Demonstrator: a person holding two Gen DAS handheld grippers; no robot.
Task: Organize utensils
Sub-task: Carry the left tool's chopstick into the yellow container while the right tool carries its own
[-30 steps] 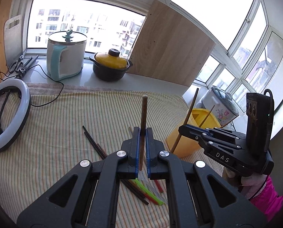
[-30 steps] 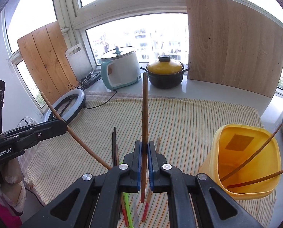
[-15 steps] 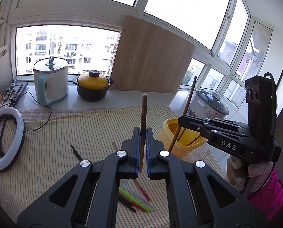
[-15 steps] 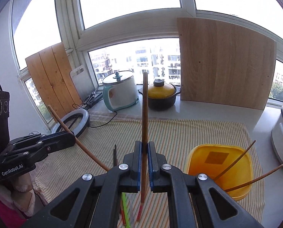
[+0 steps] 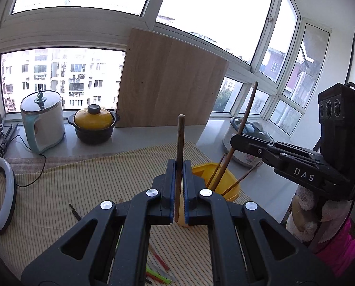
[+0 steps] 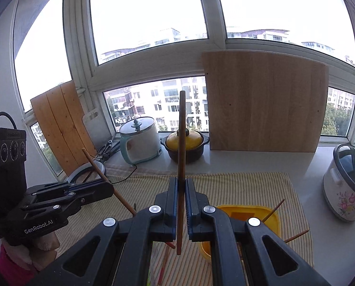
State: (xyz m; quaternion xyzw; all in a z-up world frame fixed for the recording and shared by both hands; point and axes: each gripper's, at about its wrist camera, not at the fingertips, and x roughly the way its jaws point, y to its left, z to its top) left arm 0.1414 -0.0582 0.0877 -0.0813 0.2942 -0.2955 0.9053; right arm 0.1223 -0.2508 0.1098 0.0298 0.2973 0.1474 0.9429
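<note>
above the yellow bin (image 5: 229, 186), the left gripper (image 5: 179, 188) clamps one brown chopstick (image 5: 179, 157) upright between its fingers; beside it, the right gripper (image 6: 182, 202) pinches another chopstick (image 6: 181, 157) upright.

On the windowsill stand a white electric kettle (image 5: 42, 121) with a pale blue handle and, just beside it, a black pot with a yellow lid (image 5: 93, 127); a light wooden board (image 5: 170, 78) leans against the window. A white ring light (image 5: 0, 201) lies on the striped tablecloth (image 5: 82, 186), and a floral rice cooker (image 6: 346, 186) sits at the right.
</note>
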